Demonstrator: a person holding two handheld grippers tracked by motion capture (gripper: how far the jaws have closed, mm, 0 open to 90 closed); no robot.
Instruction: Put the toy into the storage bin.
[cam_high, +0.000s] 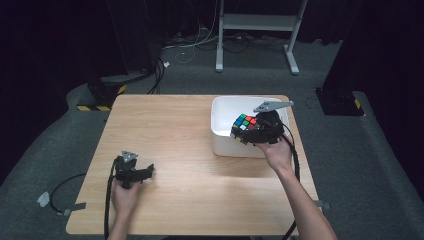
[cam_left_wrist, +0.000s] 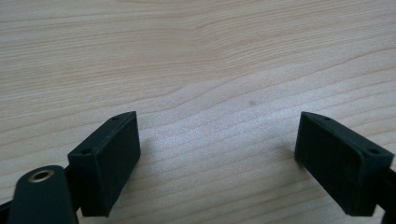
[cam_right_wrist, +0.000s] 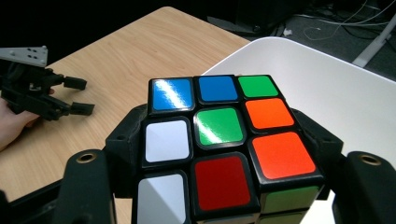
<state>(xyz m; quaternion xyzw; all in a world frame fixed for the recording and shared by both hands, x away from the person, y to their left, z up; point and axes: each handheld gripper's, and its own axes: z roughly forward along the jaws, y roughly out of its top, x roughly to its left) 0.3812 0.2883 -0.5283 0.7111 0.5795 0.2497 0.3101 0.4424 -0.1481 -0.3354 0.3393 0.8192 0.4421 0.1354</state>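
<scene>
A scrambled puzzle cube (cam_high: 244, 125) with blue, green, orange, red and white tiles sits between the jaws of my right gripper (cam_high: 248, 131), which is shut on it. I hold it above the near left part of the white bin (cam_high: 220, 120). In the right gripper view the cube (cam_right_wrist: 219, 140) is close up, with a black jaw pressing on each side and the bin (cam_right_wrist: 322, 79) behind it. My left gripper (cam_high: 149, 170) rests low over the wooden table (cam_high: 165, 130) at the front left. Its jaws stand wide apart with only bare wood (cam_left_wrist: 215, 93) between them.
The bin stands at the table's back right corner. Beyond the table lie grey carpet, loose cables (cam_high: 190, 47) and a white stand's legs (cam_high: 255, 22). A cable (cam_high: 65, 187) trails off the table's left edge from the left gripper.
</scene>
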